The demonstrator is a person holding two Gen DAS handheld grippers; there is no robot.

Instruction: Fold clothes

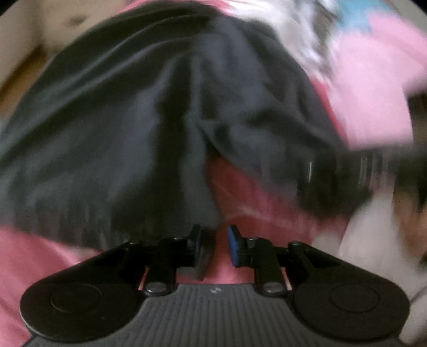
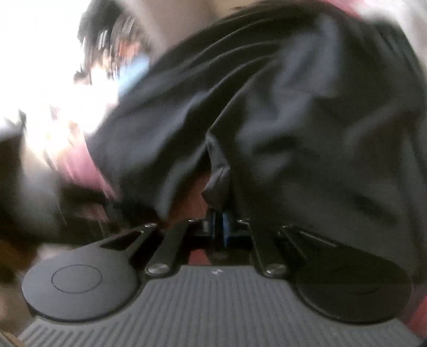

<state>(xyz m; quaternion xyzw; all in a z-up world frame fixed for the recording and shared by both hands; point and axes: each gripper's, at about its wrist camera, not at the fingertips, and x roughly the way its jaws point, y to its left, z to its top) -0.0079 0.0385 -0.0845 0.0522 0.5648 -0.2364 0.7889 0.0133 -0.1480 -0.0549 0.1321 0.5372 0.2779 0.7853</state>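
A dark, creased garment (image 1: pixel 138 120) lies spread on a pink sheet (image 1: pixel 32 256). In the left wrist view my left gripper (image 1: pixel 216 244) sits at the garment's near hem. Its jaws stand narrowly apart, with only pink sheet showing between the blue pads. The left finger (image 1: pixel 198 248) is at the hem's edge. In the right wrist view the same garment (image 2: pixel 307 120) fills the frame, and a folded edge (image 2: pixel 217 184) runs down into my right gripper (image 2: pixel 218 227). Its pads are pressed together on that edge. The right gripper also shows as a dark blur (image 1: pixel 344 176) in the left wrist view.
Pale pink cloth (image 1: pixel 373 85), a white-and-grey patterned fabric (image 1: pixel 307 37) and a light blue patch (image 1: pixel 355 18) lie beyond the garment. Wooden floor (image 1: pixel 16 80) shows at the far left. A whitish surface (image 1: pixel 373 248) lies at the lower right. Both views are motion-blurred.
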